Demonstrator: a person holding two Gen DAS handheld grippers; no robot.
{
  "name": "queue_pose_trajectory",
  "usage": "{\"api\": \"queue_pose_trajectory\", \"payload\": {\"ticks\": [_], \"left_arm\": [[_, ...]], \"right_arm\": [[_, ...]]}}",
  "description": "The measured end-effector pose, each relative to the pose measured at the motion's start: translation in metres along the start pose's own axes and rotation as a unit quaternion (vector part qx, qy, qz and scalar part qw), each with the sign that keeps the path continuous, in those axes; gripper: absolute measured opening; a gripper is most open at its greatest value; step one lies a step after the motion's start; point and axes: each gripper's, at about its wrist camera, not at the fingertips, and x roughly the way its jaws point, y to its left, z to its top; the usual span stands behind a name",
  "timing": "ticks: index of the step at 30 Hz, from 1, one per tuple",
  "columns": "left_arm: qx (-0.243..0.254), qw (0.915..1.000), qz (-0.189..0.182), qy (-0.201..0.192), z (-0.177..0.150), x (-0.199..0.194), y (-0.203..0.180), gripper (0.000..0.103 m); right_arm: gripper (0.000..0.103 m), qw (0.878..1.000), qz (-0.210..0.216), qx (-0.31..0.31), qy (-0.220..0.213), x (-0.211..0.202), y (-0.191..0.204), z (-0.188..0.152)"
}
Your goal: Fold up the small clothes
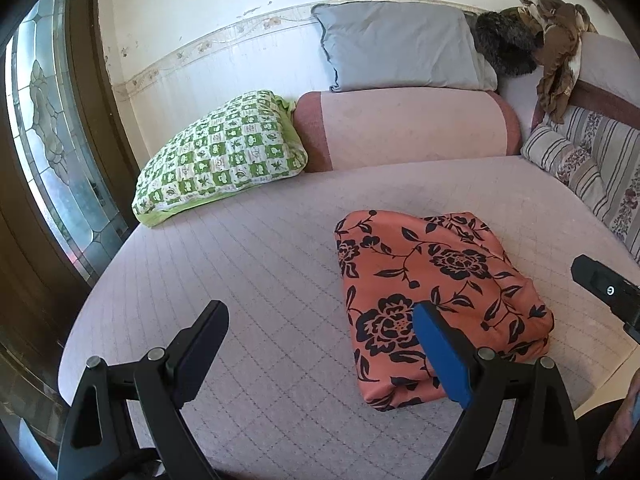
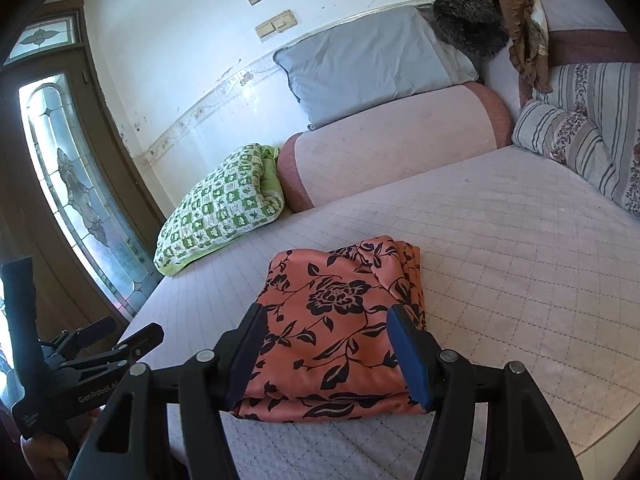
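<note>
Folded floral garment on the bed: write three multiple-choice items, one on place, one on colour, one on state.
1. Where does the green checked pillow lie from the folded floral garment?
A. farther back, toward the door
B. on top of it
C. under it

2. The garment's ground colour?
A. blue
B. salmon orange
C. white

3. The right hand-held gripper?
A. clamped on a pillow
B. open over the garment
C. shut, empty

Answers: 1 A, it sits by the bolster; 2 B, black flowers on orange; 3 B, jaws apart, nothing pinched.
</note>
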Motion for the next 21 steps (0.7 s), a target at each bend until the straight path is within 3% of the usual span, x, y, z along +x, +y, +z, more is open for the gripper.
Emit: {"api": "queue_pose_trajectory", "payload": {"ticks": [21], "left_arm": [[-0.02, 0.9994, 0.025, 0.012, 0.001, 0.006, 0.01, 0.094]], "right_arm": [[0.065, 1.0, -0.007, -0.012, 0.018, 0.01, 0.007, -0.004]]}}
